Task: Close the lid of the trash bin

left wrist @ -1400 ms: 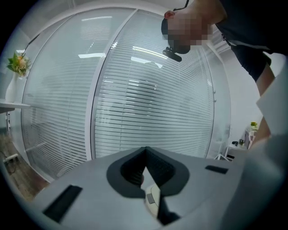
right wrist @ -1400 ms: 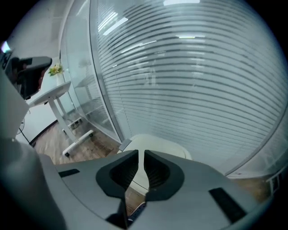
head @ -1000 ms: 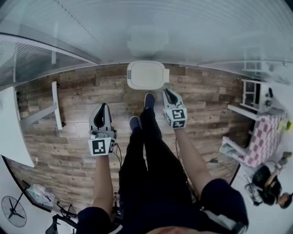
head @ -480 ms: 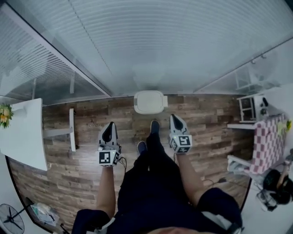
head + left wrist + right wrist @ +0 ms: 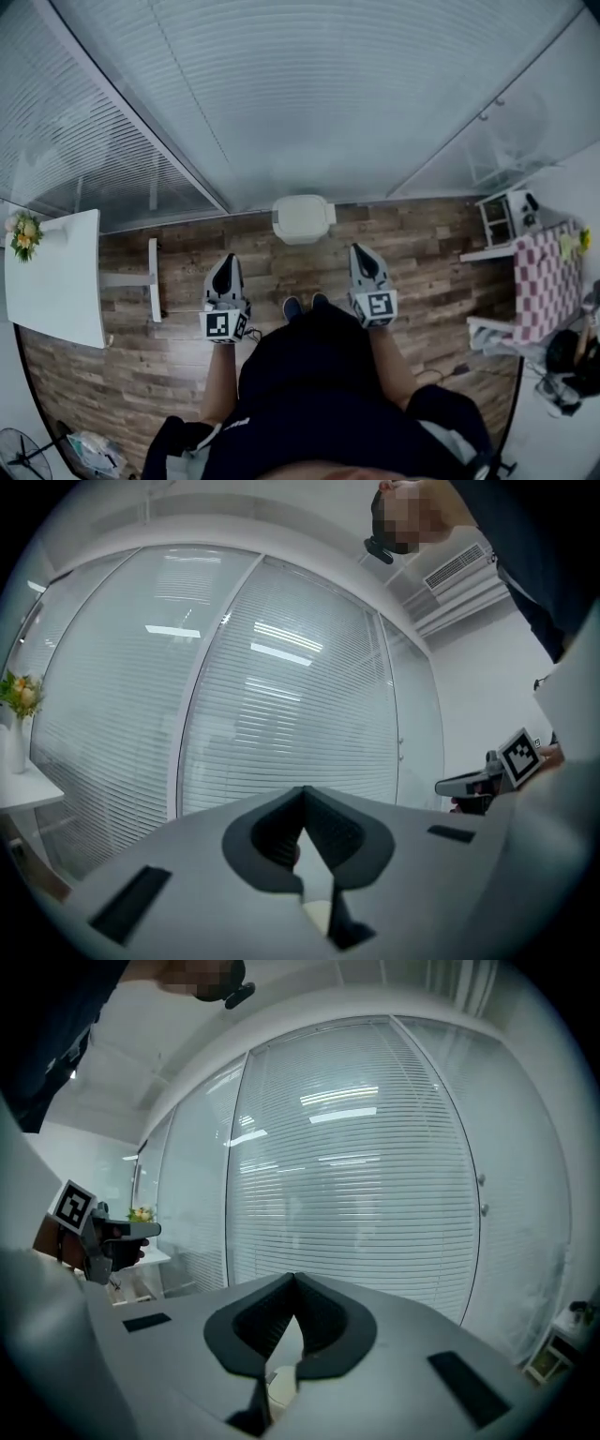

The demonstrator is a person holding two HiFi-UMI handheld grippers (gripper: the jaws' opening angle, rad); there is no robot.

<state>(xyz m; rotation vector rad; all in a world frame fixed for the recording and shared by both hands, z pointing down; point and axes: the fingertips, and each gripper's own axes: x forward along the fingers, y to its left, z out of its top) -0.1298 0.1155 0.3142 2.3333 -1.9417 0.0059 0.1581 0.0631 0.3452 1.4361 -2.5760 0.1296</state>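
The white trash bin (image 5: pixel 302 217) stands on the wood floor against the glass wall, its lid down flat. Both grippers hang in the air well short of it and point level at the wall. My left gripper (image 5: pixel 226 261) is to the bin's lower left, jaws together with nothing between them (image 5: pixel 302 795). To the bin's lower right is my right gripper (image 5: pixel 362 251), also shut and empty (image 5: pixel 294 1281). Each gripper view shows mostly blinds, with the other gripper at its edge; the bin is in neither.
A white table (image 5: pixel 58 286) with a vase of flowers (image 5: pixel 22 234) stands at the left, a white stand (image 5: pixel 153 277) beside it. At the right are a checkered cloth (image 5: pixel 544 281) and white shelving (image 5: pixel 506 216). The person's shoes (image 5: pixel 292 307) are between the grippers.
Both grippers have risen and the head view has lifted, so the bin looks smaller and farther. The feet have drawn back from the bin. The lid stays down.
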